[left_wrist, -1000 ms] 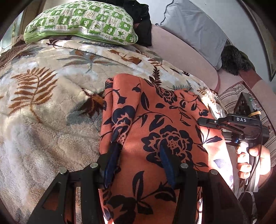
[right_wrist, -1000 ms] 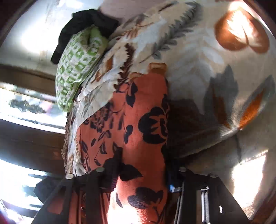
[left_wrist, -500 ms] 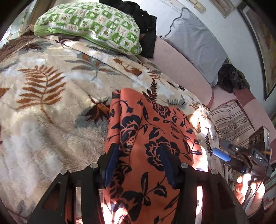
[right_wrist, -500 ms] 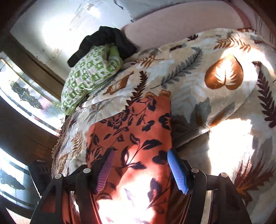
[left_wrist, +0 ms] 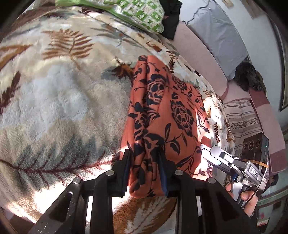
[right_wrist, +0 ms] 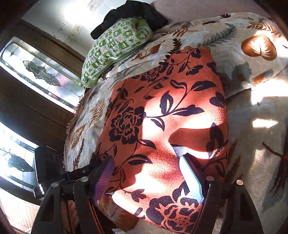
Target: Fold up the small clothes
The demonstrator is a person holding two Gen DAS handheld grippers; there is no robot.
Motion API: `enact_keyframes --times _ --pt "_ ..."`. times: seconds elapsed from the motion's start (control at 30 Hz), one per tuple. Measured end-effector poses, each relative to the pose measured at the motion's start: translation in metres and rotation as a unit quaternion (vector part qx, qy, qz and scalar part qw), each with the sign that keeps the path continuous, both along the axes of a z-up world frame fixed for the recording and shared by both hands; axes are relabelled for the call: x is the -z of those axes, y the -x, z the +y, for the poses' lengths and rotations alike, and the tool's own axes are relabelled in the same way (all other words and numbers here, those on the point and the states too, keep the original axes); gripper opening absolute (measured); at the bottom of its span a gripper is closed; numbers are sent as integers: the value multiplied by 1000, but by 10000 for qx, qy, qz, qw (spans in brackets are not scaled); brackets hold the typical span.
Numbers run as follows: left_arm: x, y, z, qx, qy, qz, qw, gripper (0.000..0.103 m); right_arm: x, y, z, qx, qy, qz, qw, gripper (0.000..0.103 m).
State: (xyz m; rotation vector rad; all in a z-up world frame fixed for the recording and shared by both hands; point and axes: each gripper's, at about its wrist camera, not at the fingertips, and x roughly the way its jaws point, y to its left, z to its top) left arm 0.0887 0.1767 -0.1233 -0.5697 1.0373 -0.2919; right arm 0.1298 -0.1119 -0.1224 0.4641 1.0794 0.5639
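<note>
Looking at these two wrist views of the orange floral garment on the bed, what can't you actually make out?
- Orange floral garment, left wrist view: its near edge bunches between the left tool's fingers, so the layers there stay hidden.
- Same garment, right wrist view: sun glare washes out its near part; the frame's bottom cuts it off.
- Black clothing, right wrist view: partly behind the green pillow, kind unclear.

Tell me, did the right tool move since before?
Yes. The right tool has backed away from the green pillow, toward the orange cloth's near end. Its jaws have just been opening, with the cloth lying loose between them.
</note>
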Motion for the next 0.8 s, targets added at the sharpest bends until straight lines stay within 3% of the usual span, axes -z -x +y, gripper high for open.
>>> enact_keyframes --times 0.07,0.1,0.17,0.33,0.37,0.43,0.53,0.7,0.8 --pt "-17 -9 3 -29 52 -334 9994 62 2 0 -4 19 -121 45 9999 78" --pt "-25 -17 3 -15 2 -500 9987 64 2 0 -6 11 -162 48 9999 78" --pt "-30 -45 1 116 -170 -491 9986 64 2 1 -7 -30 -186 23 9998 78" --pt "-5 -123 -5 284 76 9 9996 58 3 0 -12 -28 -372 87 9993 78" --pt "-1 -132 -4 287 125 14 9995 50 4 0 -13 -16 -434 104 9990 78" --pt "17 -146 -5 319 -146 196 9992 28 5 0 -15 -16 -518 126 9986 78" --pt "34 -154 7 327 331 367 9982 26 7 0 -17 -14 -596 117 9982 78" --pt "3 -141 -5 468 -234 121 9986 30 5 1 -14 26 -495 107 9987 78" --pt "-23 -109 -4 434 -274 -219 9984 39 6 2 -15 64 -543 78 9985 78"
